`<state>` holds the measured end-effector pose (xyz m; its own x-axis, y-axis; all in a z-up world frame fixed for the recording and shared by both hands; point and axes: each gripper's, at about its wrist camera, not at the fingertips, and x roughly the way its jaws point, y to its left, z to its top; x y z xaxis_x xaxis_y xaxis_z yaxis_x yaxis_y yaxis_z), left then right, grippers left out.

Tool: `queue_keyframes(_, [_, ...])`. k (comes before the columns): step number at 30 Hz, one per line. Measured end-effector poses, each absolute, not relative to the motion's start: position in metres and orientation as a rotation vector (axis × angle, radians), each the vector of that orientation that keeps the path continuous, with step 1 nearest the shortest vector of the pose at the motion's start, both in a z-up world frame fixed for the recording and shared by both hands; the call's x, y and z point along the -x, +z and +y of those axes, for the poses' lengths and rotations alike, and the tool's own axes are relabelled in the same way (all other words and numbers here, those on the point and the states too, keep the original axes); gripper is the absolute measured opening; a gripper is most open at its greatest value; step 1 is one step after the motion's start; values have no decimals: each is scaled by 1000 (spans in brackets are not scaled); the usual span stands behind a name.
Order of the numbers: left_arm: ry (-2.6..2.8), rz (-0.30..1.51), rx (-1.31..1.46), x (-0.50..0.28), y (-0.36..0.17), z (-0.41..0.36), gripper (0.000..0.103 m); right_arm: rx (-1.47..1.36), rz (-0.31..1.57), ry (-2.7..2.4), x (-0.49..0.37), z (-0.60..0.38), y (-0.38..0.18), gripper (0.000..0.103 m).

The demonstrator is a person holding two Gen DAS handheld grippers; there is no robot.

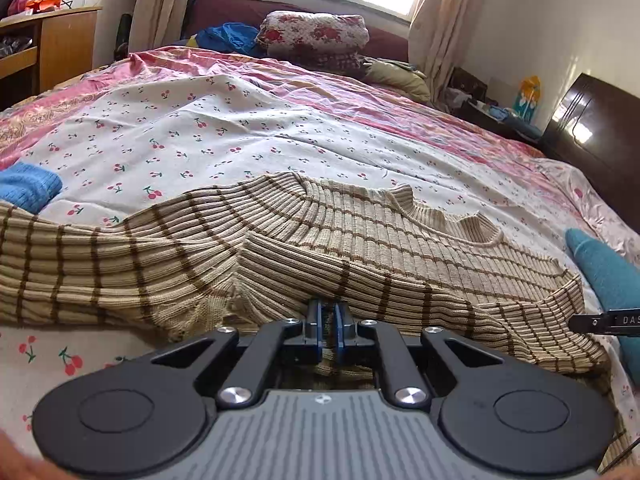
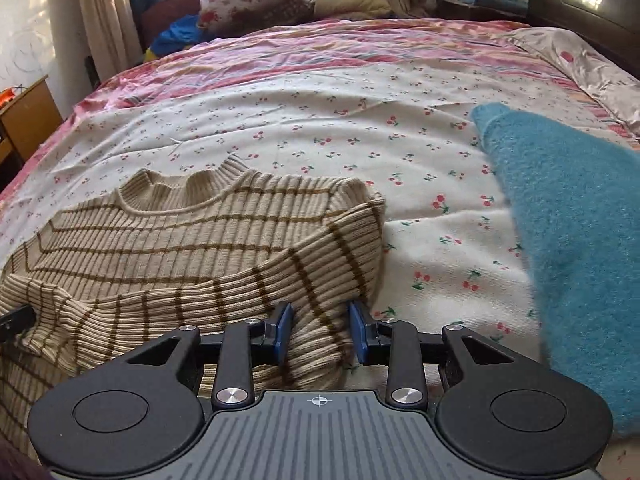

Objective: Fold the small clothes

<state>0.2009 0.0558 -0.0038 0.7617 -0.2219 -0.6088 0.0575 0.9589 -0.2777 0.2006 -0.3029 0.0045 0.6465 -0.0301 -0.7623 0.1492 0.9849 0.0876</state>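
Soft, floppy ribbed sweater [image 2: 172, 236]: left gripper [image 1: 328, 320] pinches its near fold, right gripper [image 2: 320, 332] clamps the sleeve nearest the teal knit [image 2: 568, 240].

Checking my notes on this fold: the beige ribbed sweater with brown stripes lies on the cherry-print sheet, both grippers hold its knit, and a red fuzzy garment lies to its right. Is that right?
One thing is wrong: the fuzzy garment is teal blue, not red, as the right wrist view shows. The rest stands: the beige ribbed sweater with brown stripes lies on the cherry-print sheet, and the left gripper and right gripper hold its knit.
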Motion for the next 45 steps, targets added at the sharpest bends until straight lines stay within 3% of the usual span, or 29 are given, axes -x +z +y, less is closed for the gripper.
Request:
queue_keyframes(8, [-178, 668, 216, -194, -2, 54, 19, -73, 768, -6, -164, -275, 28, 32])
queue_keyframes(13, [-181, 680, 217, -187, -1, 57, 19, -19, 884, 40, -164, -255, 1, 31])
queue_keyframes(22, [-92, 658, 278, -164, 11, 90, 19, -20, 772, 191, -155, -216, 31, 32])
queue_keyframes(30, [-25, 644, 356, -150, 9, 120, 20, 84, 726, 418, -201, -126, 31, 31])
queue_keyframes(40, [-71, 644, 378, -155, 5, 123, 21, 222, 816, 573, -255, -71, 8, 32])
queue_keyframes(43, [-68, 644, 387, -155, 4, 125, 21, 197, 830, 578, -256, -72, 11, 15])
queue_keyframes(45, [-60, 637, 391, -154, 5, 127, 21, 181, 814, 554, -255, -76, 15, 10])
